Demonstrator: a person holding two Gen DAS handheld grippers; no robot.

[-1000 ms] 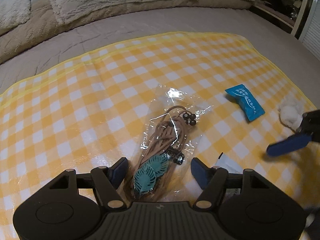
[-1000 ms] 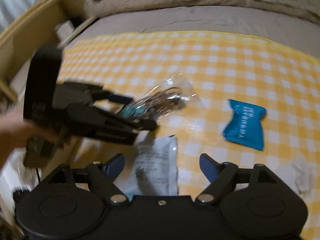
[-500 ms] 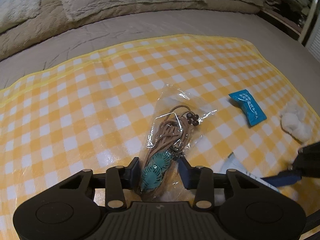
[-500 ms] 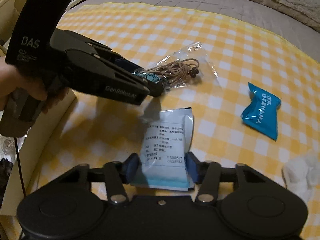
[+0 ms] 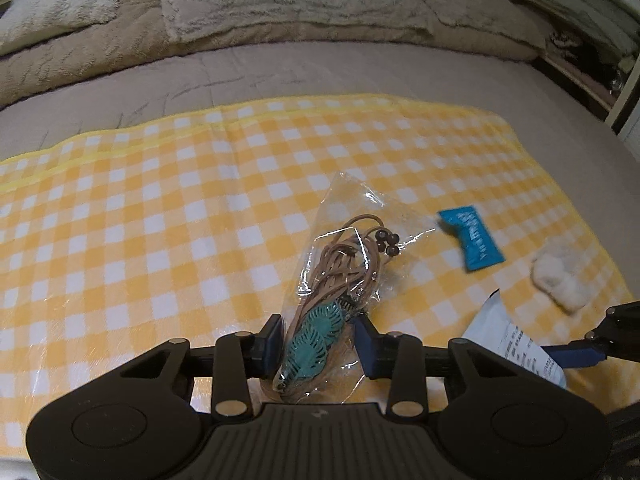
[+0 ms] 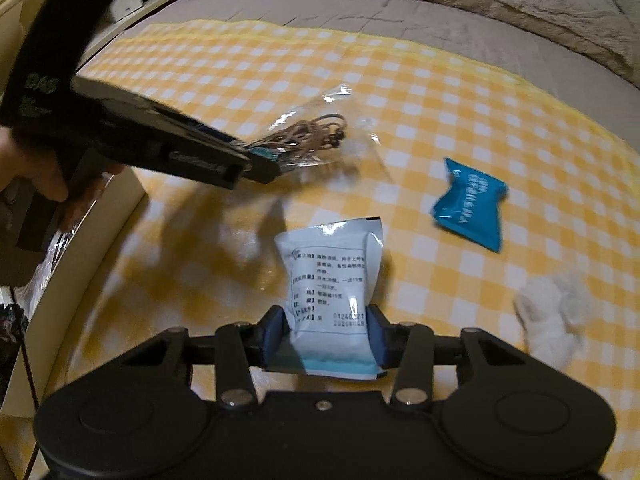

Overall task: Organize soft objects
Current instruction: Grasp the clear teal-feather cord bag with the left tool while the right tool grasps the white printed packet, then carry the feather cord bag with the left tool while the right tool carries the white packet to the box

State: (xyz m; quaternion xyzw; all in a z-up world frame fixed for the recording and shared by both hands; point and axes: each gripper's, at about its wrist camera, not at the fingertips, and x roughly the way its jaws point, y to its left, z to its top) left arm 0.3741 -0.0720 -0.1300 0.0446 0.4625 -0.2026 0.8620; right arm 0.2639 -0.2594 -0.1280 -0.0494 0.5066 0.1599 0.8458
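Left wrist view: the left gripper [image 5: 316, 344], whose jaws stood wide a second ago, is now clamped on the clear plastic bag of tan cord and teal leaf charms [image 5: 340, 280] near the checked yellow cloth's [image 5: 160, 220] near edge. The right gripper [image 6: 328, 336] has just closed onto the pale blue printed sachet [image 6: 332, 280] there. Both pickups look secured, so sorting can proceed.

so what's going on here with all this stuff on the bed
A person is sorting small soft items on a yellow checked cloth spread over a bed, with tongs in each hand. The left tongs are shut on a clear bag of cord and a teal leaf charm. The right tongs have just been closing and now pinch a white printed packet. A blue packet and a white cotton wad lie loose on the cloth.
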